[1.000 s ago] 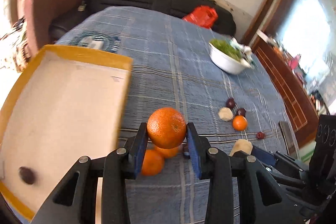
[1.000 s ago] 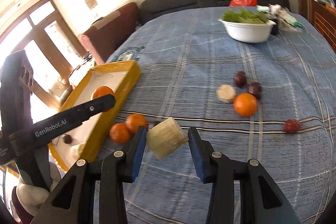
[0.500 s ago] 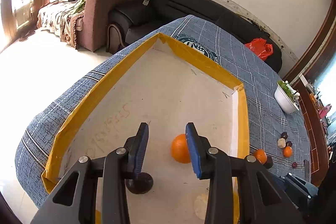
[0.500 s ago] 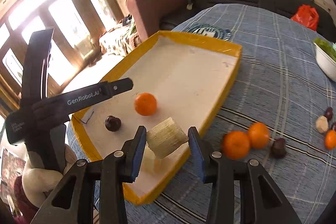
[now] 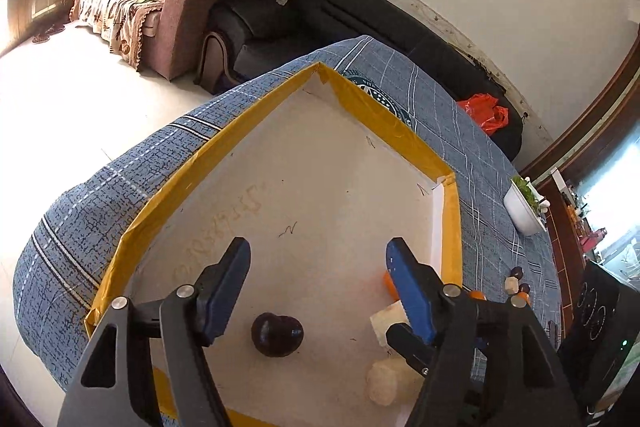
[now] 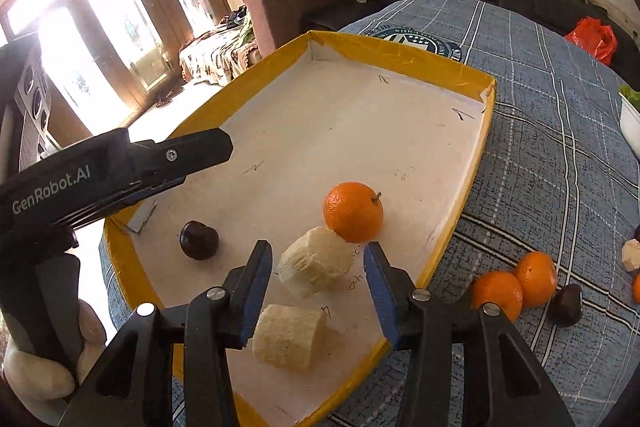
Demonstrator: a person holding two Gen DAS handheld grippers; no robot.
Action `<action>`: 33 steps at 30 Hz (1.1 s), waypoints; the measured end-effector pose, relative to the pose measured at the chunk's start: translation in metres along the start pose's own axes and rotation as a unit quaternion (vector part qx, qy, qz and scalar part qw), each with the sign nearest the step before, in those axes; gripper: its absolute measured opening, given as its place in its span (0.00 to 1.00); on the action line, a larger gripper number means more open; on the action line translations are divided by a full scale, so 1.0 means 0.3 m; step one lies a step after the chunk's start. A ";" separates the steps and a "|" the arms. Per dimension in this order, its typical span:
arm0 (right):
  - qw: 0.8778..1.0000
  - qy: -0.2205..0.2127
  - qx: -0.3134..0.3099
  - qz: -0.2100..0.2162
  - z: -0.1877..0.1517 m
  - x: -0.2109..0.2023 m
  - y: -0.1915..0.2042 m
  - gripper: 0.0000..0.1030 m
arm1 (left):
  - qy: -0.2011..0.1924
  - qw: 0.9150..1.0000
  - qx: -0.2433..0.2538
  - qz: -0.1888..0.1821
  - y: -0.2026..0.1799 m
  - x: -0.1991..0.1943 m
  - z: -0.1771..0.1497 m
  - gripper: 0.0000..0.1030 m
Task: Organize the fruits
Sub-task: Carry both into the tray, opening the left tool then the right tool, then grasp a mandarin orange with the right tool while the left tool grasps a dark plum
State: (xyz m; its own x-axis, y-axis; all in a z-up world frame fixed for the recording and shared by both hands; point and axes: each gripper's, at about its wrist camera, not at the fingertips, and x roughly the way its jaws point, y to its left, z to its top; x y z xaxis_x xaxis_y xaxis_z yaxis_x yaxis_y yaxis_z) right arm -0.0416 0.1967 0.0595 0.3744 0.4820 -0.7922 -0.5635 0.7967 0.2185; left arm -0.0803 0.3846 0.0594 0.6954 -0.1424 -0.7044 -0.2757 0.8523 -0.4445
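Blue plaid cloth (image 6: 552, 155) bears a yellow-rimmed tray (image 6: 452, 233). Over its near end, the right gripper (image 6: 318, 285) is opening around a pale fruit chunk (image 6: 314, 263), unpressed; the left gripper (image 5: 318, 293), opening, is empty. Beyond, inside the tray, lies an orange (image 6: 353, 211).

I count three round oranges: one (image 6: 353, 211) in the yellow-rimmed white tray (image 6: 404, 57), two (image 6: 497, 294) (image 6: 536, 279) at its four o'clock; two pale peeled chunks (image 6: 314, 263) (image 6: 289, 337); one dark round fruit (image 6: 199, 239) inside.
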 end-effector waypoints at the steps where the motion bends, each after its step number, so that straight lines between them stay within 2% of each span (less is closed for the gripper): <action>1: 1.000 -0.003 0.001 -0.002 0.005 -0.003 0.004 0.55 | 0.000 1.000 -0.003 -0.004 -0.001 -0.007 -0.002 0.68; 6: 1.000 -0.021 0.021 -0.003 -0.015 -0.083 -0.036 0.56 | -0.010 1.000 -0.009 -0.020 -0.026 -0.064 -0.026 0.73; 10: 0.999 -0.036 0.035 -0.013 -0.077 -0.171 -0.088 0.58 | -0.012 0.999 0.003 -0.030 -0.082 -0.102 -0.055 0.76; 16: 0.994 -0.060 0.089 -0.037 -0.210 -0.328 -0.263 0.59 | -0.008 0.999 0.030 -0.040 -0.184 -0.139 -0.105 0.80; 21: 0.982 -0.075 0.155 -0.078 -0.352 -0.467 -0.463 0.61 | 0.003 0.996 0.066 -0.063 -0.300 -0.152 -0.168 0.83; 27: 0.963 -0.088 0.235 -0.099 -0.457 -0.567 -0.672 0.61 | 0.034 0.990 0.117 -0.077 -0.443 -0.107 -0.254 0.84; 33: 0.955 -0.094 0.258 -0.109 -0.461 -0.570 -0.777 0.61 | 0.053 0.980 0.174 -0.084 -0.563 -0.047 -0.323 0.83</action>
State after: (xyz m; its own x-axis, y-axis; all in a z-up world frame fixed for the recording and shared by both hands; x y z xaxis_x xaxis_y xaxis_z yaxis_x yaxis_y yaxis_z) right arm -0.0761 -0.1217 0.0651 0.5940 0.3027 -0.7454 -0.0379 0.9360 0.3500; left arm -0.1078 0.1941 0.0907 0.6332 -0.3305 -0.6999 0.0914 0.9298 -0.3565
